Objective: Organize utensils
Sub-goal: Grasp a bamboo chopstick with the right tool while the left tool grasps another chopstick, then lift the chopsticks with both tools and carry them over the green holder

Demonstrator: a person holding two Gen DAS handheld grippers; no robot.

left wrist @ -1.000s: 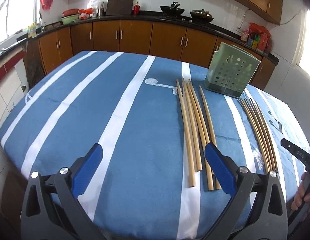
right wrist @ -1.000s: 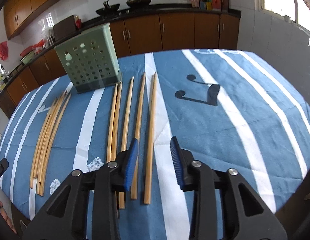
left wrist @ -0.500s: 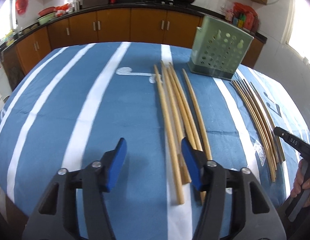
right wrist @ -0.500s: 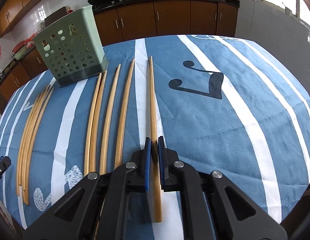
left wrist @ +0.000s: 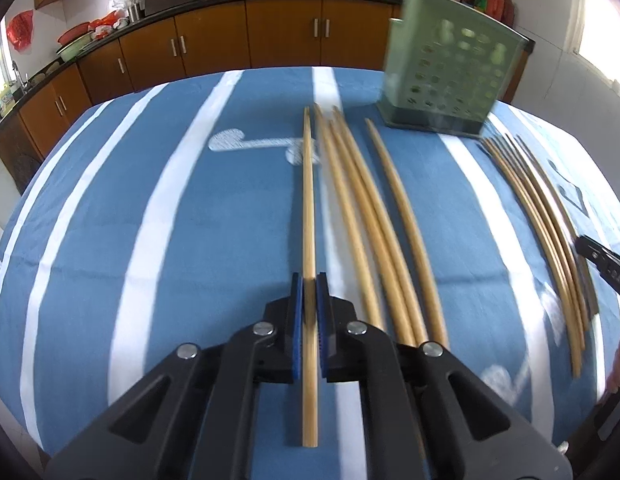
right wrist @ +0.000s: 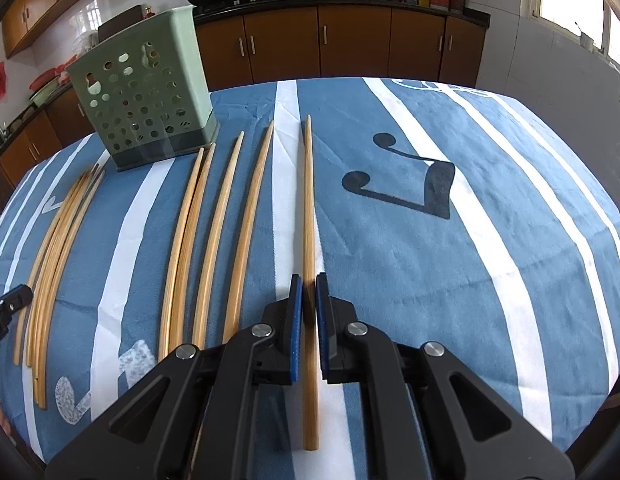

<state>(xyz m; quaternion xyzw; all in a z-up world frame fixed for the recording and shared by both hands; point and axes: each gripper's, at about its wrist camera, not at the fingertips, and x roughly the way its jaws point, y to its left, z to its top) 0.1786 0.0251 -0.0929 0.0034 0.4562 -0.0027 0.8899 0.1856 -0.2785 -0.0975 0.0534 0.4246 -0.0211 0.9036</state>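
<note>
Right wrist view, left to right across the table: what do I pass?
Thin chopstick bundle → green holder → four loose chopsticks → chopstick gripped in the right gripper → black music note print.

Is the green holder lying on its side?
No, in the right wrist view the green holder stands upright on the blue cloth, its open top up.
</note>
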